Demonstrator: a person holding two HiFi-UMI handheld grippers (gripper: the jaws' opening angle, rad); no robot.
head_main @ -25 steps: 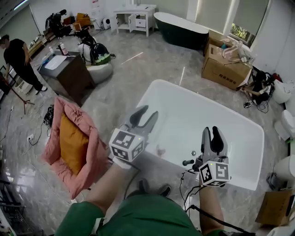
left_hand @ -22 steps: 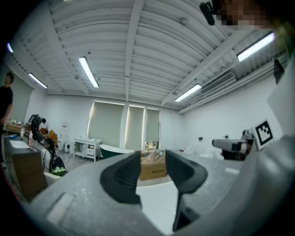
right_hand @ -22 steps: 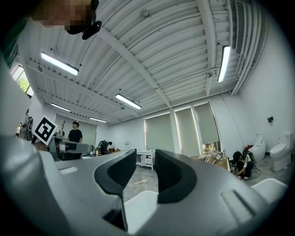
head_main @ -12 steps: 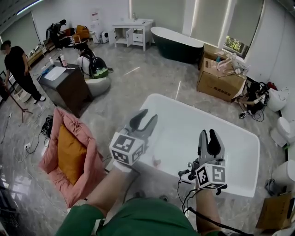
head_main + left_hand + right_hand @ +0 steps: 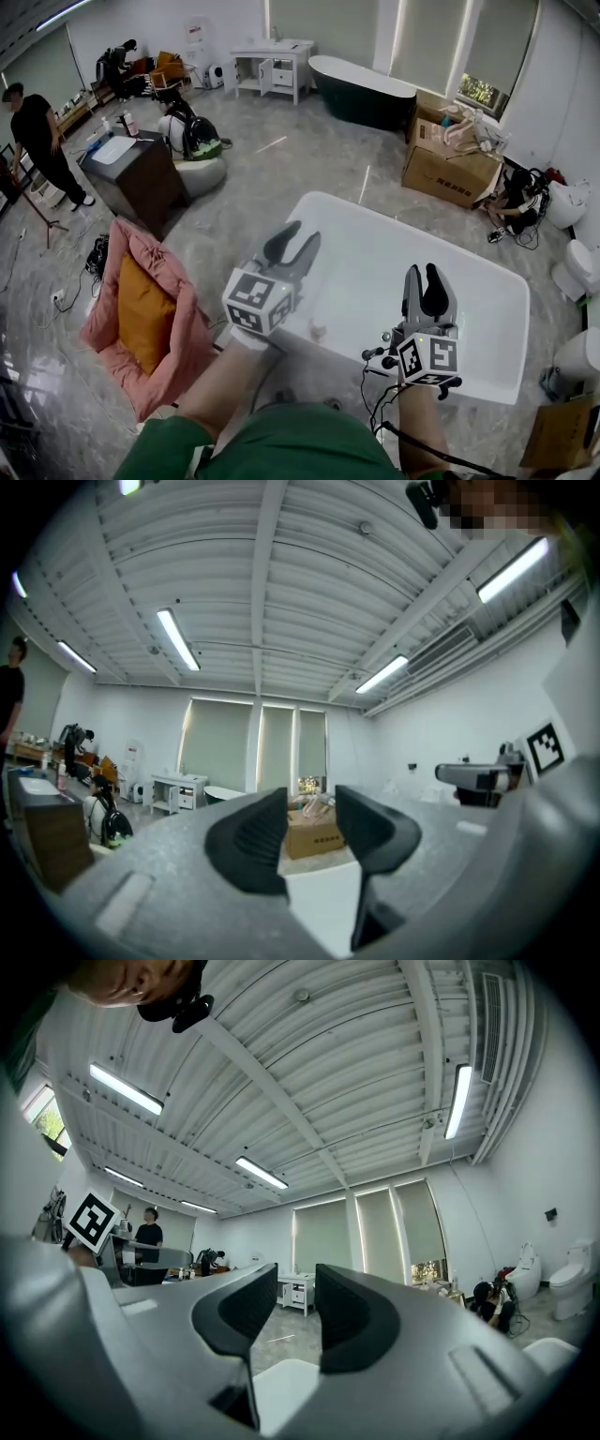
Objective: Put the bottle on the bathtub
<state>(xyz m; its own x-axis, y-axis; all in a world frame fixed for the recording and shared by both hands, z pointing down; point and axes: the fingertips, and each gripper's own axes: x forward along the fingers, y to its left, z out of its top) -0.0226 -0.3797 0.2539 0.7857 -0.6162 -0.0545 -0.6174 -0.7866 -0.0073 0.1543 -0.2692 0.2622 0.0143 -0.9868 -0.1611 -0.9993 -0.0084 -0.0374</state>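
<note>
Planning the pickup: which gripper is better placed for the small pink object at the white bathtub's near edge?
Left, probably: the small pink object sits closer to the left gripper than the right gripper. Both grippers' fingers are apart and empty.

bathtub (image 5: pixel 375 248) centre-right | cushion (image 5: pixel 141 305) left of it | cardboard box (image 5: pixel 448 171) behind it | cabinet (image 5: pixel 141 173) behind cushion

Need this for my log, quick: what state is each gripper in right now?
Left gripper: open, holding nothing.
Right gripper: open, holding nothing.
</note>
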